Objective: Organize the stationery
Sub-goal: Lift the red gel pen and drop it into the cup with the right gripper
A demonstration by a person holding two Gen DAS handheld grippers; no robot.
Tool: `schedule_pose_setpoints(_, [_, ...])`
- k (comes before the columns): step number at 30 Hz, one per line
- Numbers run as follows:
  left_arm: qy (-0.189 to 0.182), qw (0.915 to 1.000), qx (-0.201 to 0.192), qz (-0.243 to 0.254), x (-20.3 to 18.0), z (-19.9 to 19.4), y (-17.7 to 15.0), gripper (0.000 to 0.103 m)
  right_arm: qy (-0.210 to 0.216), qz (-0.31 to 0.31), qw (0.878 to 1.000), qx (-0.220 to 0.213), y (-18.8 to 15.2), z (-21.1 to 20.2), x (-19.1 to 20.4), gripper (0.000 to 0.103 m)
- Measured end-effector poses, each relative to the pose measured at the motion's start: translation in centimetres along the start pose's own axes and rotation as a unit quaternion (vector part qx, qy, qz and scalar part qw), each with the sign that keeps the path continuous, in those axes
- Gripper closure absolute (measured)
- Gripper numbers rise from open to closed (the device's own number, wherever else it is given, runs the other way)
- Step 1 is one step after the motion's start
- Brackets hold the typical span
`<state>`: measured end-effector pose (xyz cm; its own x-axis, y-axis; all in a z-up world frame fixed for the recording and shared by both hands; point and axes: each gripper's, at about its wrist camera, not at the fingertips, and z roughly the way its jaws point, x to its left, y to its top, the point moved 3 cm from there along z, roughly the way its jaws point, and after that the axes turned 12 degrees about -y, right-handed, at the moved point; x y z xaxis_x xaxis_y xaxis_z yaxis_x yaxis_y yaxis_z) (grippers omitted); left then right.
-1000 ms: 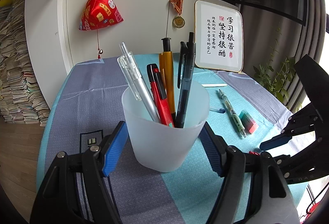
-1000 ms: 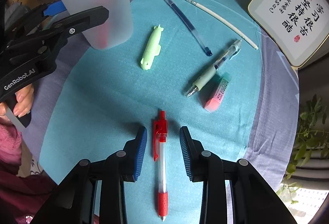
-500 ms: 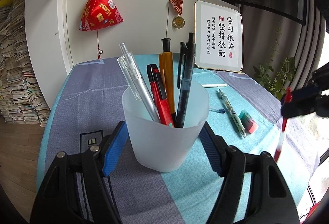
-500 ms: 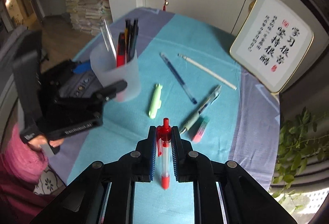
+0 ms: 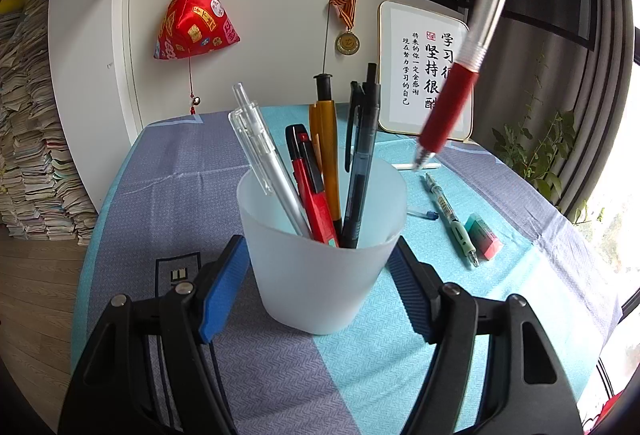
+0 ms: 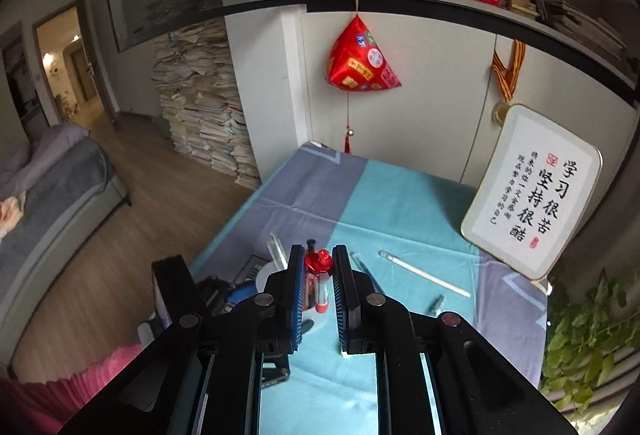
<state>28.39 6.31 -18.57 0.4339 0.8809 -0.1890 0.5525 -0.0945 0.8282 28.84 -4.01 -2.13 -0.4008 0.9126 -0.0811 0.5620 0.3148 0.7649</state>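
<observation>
- Your right gripper (image 6: pixel 317 291) has just closed its fingers on the red pen (image 5: pixel 464 51), held in the air above and to the right of the cup. Its long axis runs steeply, tip down and tilted toward the cup (image 5: pixel 320 255).
- Your left gripper (image 5: pixel 316 287) clamps the frosted cup, upright on the bench (image 5: pixel 168 175).
- In the cup stand five pens, tips down.
- On the bench lie one green pen (image 5: pixel 452 221), one eraser (image 5: pixel 484 237) and one white stick (image 6: pixel 424 274).
</observation>
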Motion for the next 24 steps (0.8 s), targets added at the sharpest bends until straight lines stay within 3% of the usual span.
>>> schedule_pose_setpoints(11, [0.0, 1.0, 0.0, 0.0, 0.0, 0.0, 0.0, 0.032, 0.009, 0.011, 0.998, 0.068, -1.1, 6.1, 0.5, 0.089])
schedule_pose_setpoints(24, [0.0, 1.0, 0.002, -0.001, -0.1, 0.1, 0.1, 0.032, 0.032, 0.041, 0.991, 0.122, -3.1, 9.7, -0.3, 0.089])
